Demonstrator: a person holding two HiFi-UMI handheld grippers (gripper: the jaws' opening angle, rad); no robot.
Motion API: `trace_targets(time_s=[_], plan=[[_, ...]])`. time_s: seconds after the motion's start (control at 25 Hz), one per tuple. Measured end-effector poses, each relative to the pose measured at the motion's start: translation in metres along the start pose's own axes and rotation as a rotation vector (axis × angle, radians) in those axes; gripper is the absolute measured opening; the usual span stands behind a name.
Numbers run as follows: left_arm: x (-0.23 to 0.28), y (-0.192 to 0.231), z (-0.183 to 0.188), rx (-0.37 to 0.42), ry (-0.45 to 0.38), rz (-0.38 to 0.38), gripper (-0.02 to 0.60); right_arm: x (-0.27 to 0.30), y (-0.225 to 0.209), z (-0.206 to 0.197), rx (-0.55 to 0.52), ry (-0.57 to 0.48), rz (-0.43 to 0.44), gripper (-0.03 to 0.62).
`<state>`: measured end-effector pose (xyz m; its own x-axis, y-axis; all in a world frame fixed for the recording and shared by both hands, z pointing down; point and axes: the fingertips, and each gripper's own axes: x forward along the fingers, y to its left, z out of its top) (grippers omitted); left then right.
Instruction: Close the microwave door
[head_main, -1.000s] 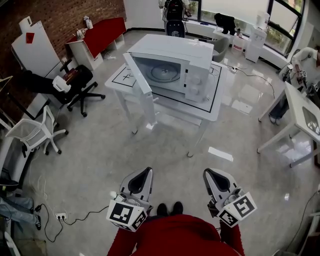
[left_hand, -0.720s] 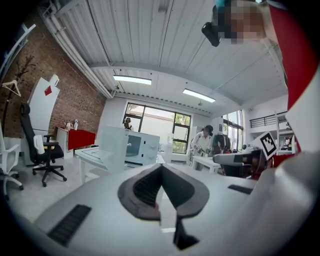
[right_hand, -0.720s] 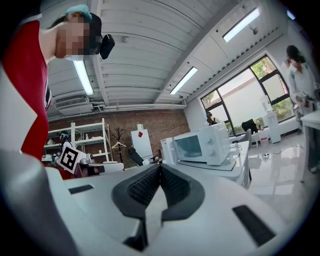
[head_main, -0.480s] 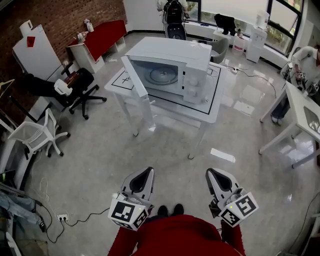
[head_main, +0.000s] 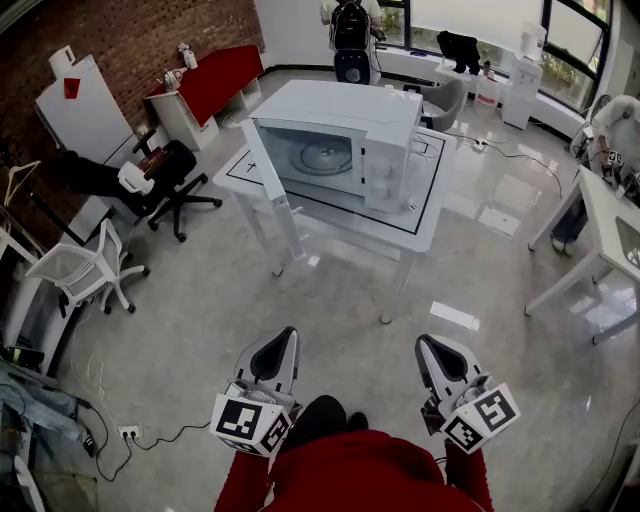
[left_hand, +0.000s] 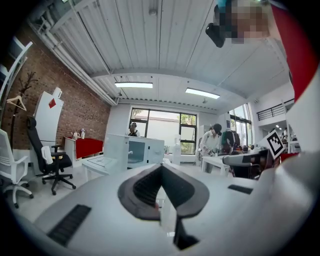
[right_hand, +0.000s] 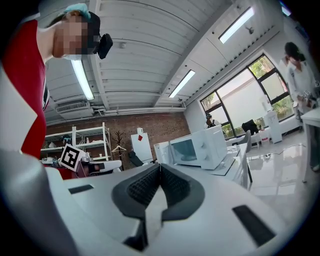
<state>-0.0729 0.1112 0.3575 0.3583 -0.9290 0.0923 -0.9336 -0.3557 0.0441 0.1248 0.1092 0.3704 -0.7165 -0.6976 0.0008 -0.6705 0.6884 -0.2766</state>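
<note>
Industrial room: glossy grey floor (head_main: 200, 300), brick wall (head_main: 130, 50) at left. White worktop (head_main: 405, 228) at centre, carrying microwave (head_main: 340, 105) inside marked black rectangle (head_main: 432, 170), nearer the worktop's left edge. Door (head_main: 268, 165) open, hinged at left, angled out toward near left edge of worktop. Left tongs (head_main: 288, 333) and right tongs (head_main: 424, 343) well apart from worktop, side by side, aimed toward microwave. Both clenched, nothing between pads.

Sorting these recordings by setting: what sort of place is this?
Probably a lab or office workspace: a microwave on a taped white table, a black swivel chair, and another white desk.
</note>
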Motion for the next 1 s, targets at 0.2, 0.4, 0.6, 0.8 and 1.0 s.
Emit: trace_targets(time_s=[0.2,0.4,0.6,0.8,1.0], plan=[[0.004,0.001,0.001,0.007,0.003,0.022,0.011,0.001,-0.007,0.001,0.013,-0.009,0.008,0.015],[0.012,0.005,0.005,0.01,0.0,0.035,0.011,0.006,-0.014,0.001,0.021,0.004,0.007,0.014],[0.024,0.017,0.005,0.004,-0.006,0.039,0.011,0.016,-0.022,0.0,0.024,0.006,-0.003,0.014],[0.044,0.037,0.004,-0.005,-0.012,0.043,0.011,0.034,-0.029,-0.001,0.027,0.021,-0.01,0.014],[0.071,0.066,0.001,-0.011,0.0,0.058,0.011,0.062,-0.041,-0.002,0.024,0.039,-0.021,0.014]])
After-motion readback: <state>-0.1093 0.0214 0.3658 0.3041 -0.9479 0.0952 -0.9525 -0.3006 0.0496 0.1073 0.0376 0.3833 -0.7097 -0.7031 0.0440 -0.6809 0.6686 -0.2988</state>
